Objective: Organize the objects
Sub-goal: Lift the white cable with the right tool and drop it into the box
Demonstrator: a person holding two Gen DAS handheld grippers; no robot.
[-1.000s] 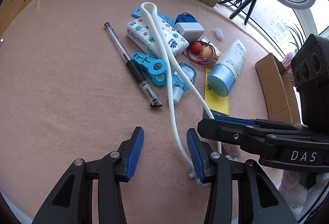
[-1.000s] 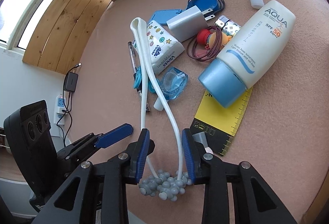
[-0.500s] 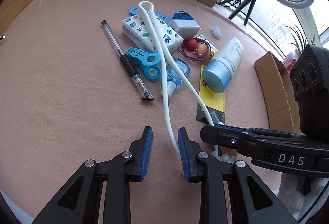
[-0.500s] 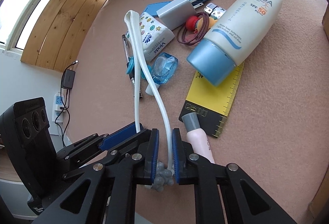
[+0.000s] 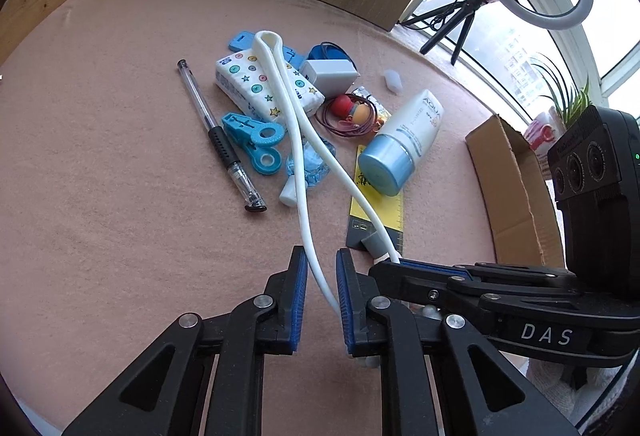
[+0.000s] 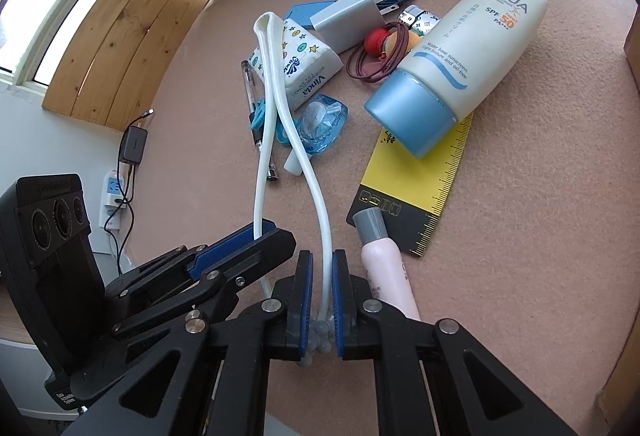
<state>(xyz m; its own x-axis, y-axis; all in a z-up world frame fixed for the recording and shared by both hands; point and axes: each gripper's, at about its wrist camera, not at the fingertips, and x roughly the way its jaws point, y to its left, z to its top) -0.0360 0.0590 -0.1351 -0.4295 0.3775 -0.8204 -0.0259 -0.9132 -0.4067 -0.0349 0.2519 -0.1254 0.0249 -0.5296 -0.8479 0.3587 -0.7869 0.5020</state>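
A long white looped cord (image 5: 298, 140) lies over the pile of small items, and both strands run back toward me. My left gripper (image 5: 322, 260) is closing on the left strand, which crosses slantwise between the blue pads and touches both. My right gripper (image 6: 322, 260) is closing on the other strand of the cord (image 6: 316, 196), just above a cluster of grey beads (image 6: 318, 332) at its end. The two grippers sit side by side, with the right gripper (image 5: 384, 266) tip next to the left one.
On the pink cloth lie a sunscreen tube (image 6: 460, 56) over a yellow ruler (image 6: 424, 188), a pink bottle (image 6: 384, 268), a tissue pack (image 5: 248, 84), a pen (image 5: 216, 132), a blue clip (image 5: 256, 140) and a white charger (image 5: 332, 74). A cardboard box (image 5: 516, 188) stands at the right.
Both grippers' jaws have narrowed from wide apart to close around a strand of the white cord each. The hands have barely shifted.
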